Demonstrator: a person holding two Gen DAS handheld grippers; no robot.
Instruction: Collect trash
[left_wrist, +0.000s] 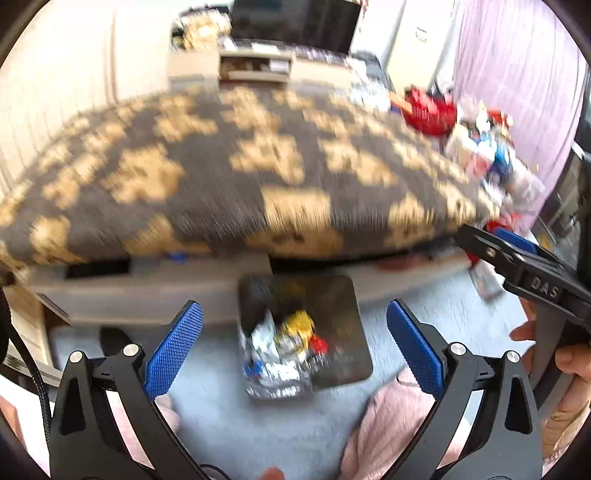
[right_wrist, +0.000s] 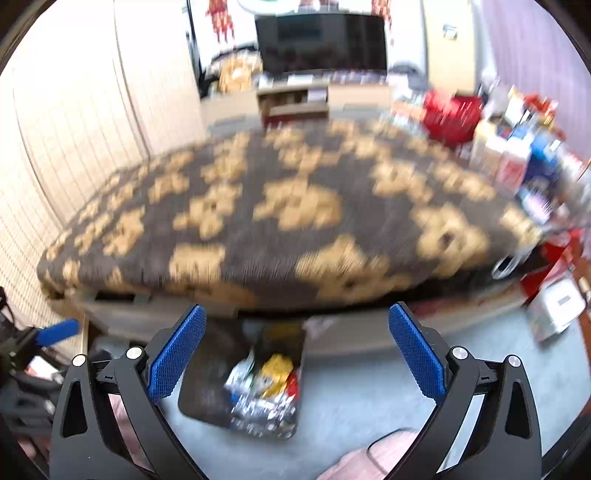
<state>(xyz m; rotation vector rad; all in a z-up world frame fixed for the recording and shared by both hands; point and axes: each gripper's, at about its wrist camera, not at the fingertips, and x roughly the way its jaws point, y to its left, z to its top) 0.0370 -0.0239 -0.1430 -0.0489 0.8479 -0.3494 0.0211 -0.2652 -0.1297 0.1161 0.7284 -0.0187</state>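
Above the trash bin (left_wrist: 343, 332), the left gripper (left_wrist: 294, 350) and right gripper (right_wrist: 297, 354) gape wide, holding nothing.

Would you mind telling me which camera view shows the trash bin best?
The left wrist view: the bin sits centred between the open claw's fingers, its whole rim and the wrappers inside visible. The right wrist view shows the bin too, but the left finger hides part of its rim.
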